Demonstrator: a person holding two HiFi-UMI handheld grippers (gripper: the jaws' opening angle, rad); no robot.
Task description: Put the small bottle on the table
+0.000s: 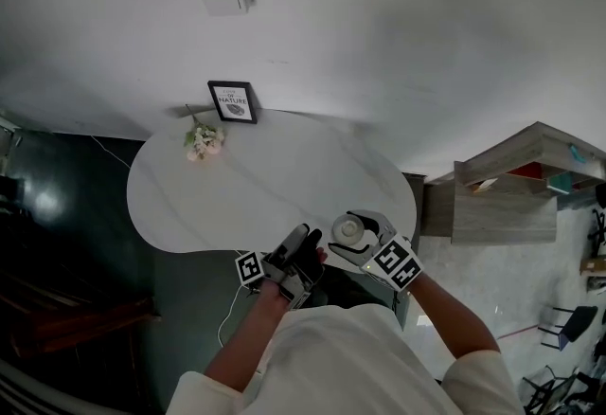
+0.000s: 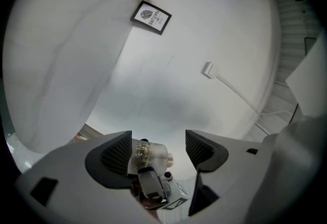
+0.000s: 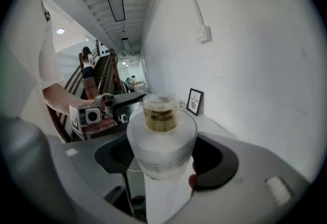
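- The right gripper (image 3: 163, 156) is clamped on the small bottle (image 3: 161, 133). In the right gripper view, both pads press the frosted body and the clear cap projects beyond the jaws.
- The left gripper (image 2: 158, 141) has its jaws apart and holds nothing. The bottle visible through its gap is the one carried by the right gripper.
- In the head view, the small bottle (image 1: 348, 231) sits at the near edge of the table (image 1: 246, 186), toward that edge's right end. The right gripper (image 1: 365, 241) is closed around it from the person's side.
- Long axis: the round cap faces the head camera, so the bottle reads as near upright, cap uppermost. Its base is hidden, so contact with the tabletop cannot be confirmed.
- Governing relation: the open tabletop lies ahead of the bottle, away from the person. The picture frame (image 1: 233, 101) and the flowers (image 1: 203, 140) stand well apart at the far side.
- The left gripper (image 1: 301, 254) is just beside the bottle, on the bottle's left. The right gripper already has the bottle, so placement most likely falls to it.
- Judgement: the next move calls for a short advance over the tabletop and a vertical descent, with the long axis kept upright until the base seats.
- Risk: releasing the bottle this close to the edge could let it tip off.
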